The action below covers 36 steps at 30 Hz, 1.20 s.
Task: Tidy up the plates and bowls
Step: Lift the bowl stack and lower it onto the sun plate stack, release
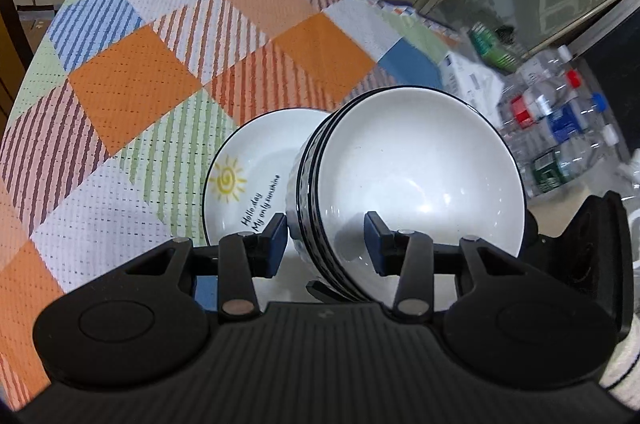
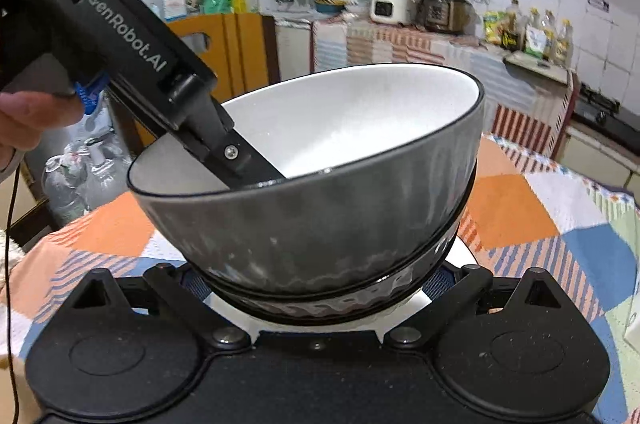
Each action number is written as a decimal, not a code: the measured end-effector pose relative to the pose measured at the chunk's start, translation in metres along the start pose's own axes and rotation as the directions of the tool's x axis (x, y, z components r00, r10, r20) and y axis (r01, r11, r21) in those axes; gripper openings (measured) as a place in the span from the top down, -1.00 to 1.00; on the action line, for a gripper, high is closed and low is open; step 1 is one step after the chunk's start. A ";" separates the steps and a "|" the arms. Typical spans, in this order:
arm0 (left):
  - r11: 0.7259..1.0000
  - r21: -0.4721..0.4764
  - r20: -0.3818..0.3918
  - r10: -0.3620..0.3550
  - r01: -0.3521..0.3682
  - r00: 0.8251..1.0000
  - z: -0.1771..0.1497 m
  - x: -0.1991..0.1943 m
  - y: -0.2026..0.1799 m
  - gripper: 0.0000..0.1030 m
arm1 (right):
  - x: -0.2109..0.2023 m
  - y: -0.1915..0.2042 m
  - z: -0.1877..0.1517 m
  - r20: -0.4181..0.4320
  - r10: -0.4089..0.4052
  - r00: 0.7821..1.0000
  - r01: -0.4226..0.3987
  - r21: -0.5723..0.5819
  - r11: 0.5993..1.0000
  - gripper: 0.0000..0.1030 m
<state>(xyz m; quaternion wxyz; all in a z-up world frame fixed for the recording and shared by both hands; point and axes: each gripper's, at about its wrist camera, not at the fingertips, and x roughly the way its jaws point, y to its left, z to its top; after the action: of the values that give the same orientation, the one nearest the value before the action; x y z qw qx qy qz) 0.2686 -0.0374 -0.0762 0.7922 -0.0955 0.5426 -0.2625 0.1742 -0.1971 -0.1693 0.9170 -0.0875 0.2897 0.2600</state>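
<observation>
patchwork cloth (image 1: 132, 80) in orange, blue, green and white covers the table in a kitchen. nearest the left wrist camera, the left gripper (image 1: 327, 244) has its jaws set apart astride the rims of the bowls (image 1: 408, 176), a nested stack tilted on its side, one pad (image 1: 276, 244) outside and one inside (not pressed tight). in the right wrist view the right gripper (image 2: 316, 284) spreads around the stack's lower part; its fingertips are hidden, so contact is unclear. just beyond the bowls lies a sun-printed plate (image 1: 248, 176). farther off stand plastic bottles (image 1: 560, 128).
</observation>
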 end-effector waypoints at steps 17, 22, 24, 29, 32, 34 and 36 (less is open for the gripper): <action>0.998 -0.064 -0.009 0.015 -0.016 1.000 -0.003 0.043 0.019 0.22 | 0.034 -0.013 -0.018 -0.090 -0.018 0.996 0.024 0.064 0.998 -0.95; 0.998 -0.065 0.003 0.015 -0.015 1.000 -0.004 0.043 0.019 0.22 | 0.036 -0.012 -0.019 -0.082 -0.024 0.996 0.031 0.078 0.997 -0.95; 0.997 -0.070 0.005 0.014 -0.014 1.000 -0.004 0.043 0.019 0.22 | 0.035 -0.013 -0.020 -0.078 -0.025 0.997 0.032 0.086 0.996 -0.95; 0.997 -0.080 0.031 0.017 -0.014 0.999 -0.008 0.043 0.019 0.14 | 0.037 -0.014 -0.017 -0.082 -0.036 0.996 0.044 0.101 0.994 -0.95; 0.995 -0.093 0.058 0.028 -0.022 0.998 -0.012 0.043 0.021 0.04 | 0.037 -0.014 -0.018 -0.091 -0.042 0.995 0.053 0.122 0.991 -0.93; 0.996 -0.087 0.075 0.043 -0.036 0.996 -0.015 0.041 0.020 -0.02 | 0.038 -0.014 -0.017 -0.104 -0.045 0.994 0.060 0.143 0.988 -0.94; 0.996 -0.067 0.095 0.071 -0.065 0.993 -0.018 0.039 0.017 -0.06 | 0.037 -0.013 -0.017 -0.114 -0.053 0.992 0.071 0.153 0.986 -0.94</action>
<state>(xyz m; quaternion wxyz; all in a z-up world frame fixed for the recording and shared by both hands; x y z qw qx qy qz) 0.2680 -0.0407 -0.1229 0.8226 -0.1149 0.5146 -0.2130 0.1990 -0.1980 -0.2049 0.9113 -0.0383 0.3564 0.2025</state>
